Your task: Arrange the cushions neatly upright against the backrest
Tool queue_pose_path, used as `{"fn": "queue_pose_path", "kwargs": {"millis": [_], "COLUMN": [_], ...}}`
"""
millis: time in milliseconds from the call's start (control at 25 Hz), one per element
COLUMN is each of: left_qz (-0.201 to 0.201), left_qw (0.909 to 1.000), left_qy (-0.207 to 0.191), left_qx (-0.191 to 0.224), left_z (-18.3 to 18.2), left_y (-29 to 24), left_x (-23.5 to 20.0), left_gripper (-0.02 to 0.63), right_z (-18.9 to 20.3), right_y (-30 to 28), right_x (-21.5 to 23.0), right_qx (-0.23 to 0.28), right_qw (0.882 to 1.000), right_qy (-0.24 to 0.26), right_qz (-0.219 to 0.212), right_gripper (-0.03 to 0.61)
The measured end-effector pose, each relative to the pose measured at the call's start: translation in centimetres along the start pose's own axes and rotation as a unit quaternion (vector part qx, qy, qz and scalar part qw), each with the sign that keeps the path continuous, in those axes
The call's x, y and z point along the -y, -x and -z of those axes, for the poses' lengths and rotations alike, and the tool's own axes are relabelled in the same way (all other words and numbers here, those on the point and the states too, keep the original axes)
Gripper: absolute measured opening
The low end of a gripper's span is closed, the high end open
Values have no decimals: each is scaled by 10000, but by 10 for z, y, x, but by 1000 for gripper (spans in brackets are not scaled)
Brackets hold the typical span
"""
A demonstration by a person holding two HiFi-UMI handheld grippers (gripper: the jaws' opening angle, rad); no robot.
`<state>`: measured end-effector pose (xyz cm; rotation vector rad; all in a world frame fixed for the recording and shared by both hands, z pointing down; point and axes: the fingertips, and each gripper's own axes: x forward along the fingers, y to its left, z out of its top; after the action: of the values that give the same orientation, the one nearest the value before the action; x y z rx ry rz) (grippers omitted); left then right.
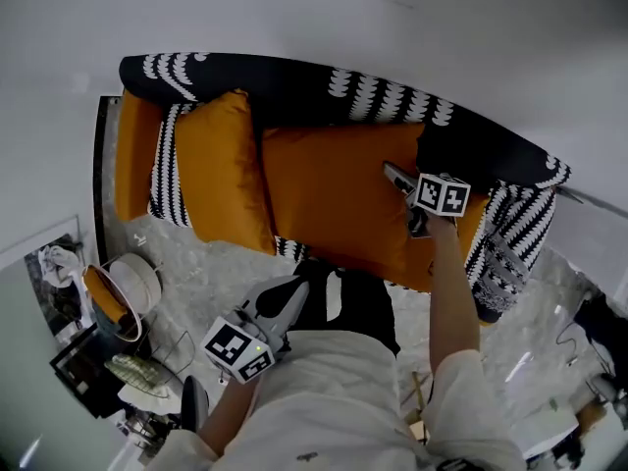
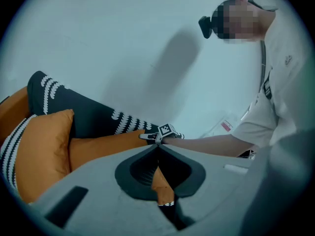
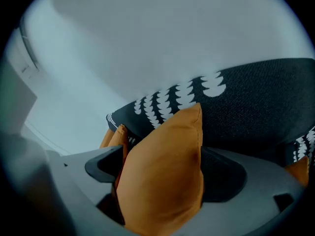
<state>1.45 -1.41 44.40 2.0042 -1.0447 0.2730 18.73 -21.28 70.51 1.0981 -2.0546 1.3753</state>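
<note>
We see the right gripper (image 3: 162,168) with its jaws spread very wide. The large orange fabric cushion (image 3: 162,181) stands between its fingers (image 3: 101,163) and fills the gap from one to the other. The fabric shows no pinch or crease, so it sits between them rather than being clamped.

In the right gripper view one corner of this cushion points up, towards the upper middle of the frame. The black fabric backrest with white scallop print (image 3: 256,97) is right behind it. In the head view the cushion lies in the middle of the frame, on the sofa. Its long axis runs left to right along the backrest, and the right gripper is at its right end.

The left gripper (image 2: 158,145) has its jaws closed together with nothing in them. It sits at the lower middle of the head view, close to our white shirt (image 1: 334,400) and well apart from the cushions.

A second orange cushion with a black-and-white striped edge (image 1: 221,170) is at the upper left of the head view. Its long axis runs from top to bottom of the frame, from the backrest out towards the seat's front. In the left gripper view it stands on edge at the lower left, with a corner pointing up.
</note>
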Motion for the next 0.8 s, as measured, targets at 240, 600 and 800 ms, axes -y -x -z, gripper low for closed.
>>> {"fn": "queue_pose_path", "kwargs": {"millis": [240,600,800], "left_qz": [-111,-195,-93], "left_qw": [9998,9995,9994], "left_qy": [-18,-225,-291], "left_qx": [-189,-100,135], "left_z": [15,21,14], "left_y": [-8,5,21], "left_x": [13,24,25], "left_gripper": [11,11,11], "right_z": [6,32,42], "right_y": [-39,-37,-5], "right_x": [23,15,-32], "right_qx": [-166,-351,-189], "right_qw": [9996,9958,9992], "right_qy": [-224,-793,-230], "right_qz": [33,291,262], "right_gripper": [436,345,231]}}
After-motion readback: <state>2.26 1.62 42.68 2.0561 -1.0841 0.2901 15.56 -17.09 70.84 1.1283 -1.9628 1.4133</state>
